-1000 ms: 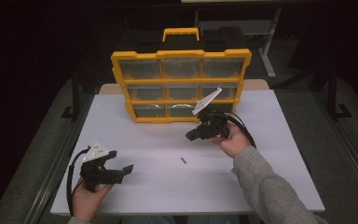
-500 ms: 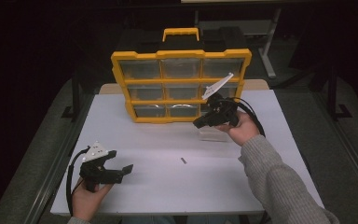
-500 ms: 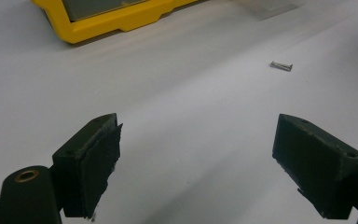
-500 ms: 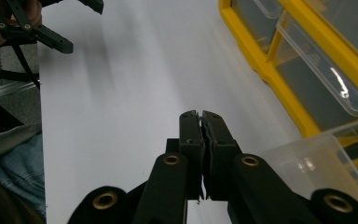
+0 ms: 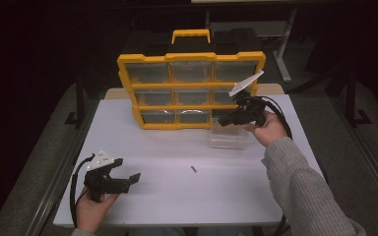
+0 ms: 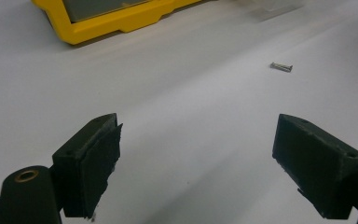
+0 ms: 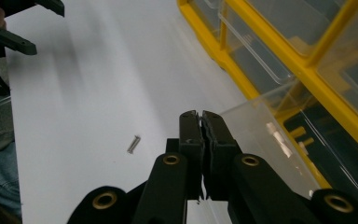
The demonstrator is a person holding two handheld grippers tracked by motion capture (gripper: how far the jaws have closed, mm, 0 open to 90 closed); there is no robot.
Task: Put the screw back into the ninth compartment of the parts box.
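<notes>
A yellow organizer (image 5: 192, 91) with clear drawers stands upright at the back of the white table (image 5: 177, 206). One clear drawer (image 5: 229, 137) lies out on the table in front of its lower right corner, and small pale parts (image 7: 279, 140) rest inside it. My right gripper (image 5: 229, 120) hovers just above that drawer, shut, with nothing visible between its jaws (image 7: 200, 116). A small metal screw (image 5: 193, 169) lies alone mid-table. My left gripper (image 5: 128, 181) rests at the front left, open and empty (image 6: 196, 140), with the screw (image 6: 281, 67) ahead of it to the right.
The organizer's yellow base (image 6: 121, 23) is far ahead of the left gripper. The left gripper (image 7: 9, 28) appears at the top left of the right gripper view, and the screw (image 7: 133, 143) lies left of the right gripper's jaws. Dark floor surrounds the table.
My right gripper has moved right and back toward the organizer's lower right corner, and the clear drawer is now visible beneath it. The left gripper and the screw have not moved.
</notes>
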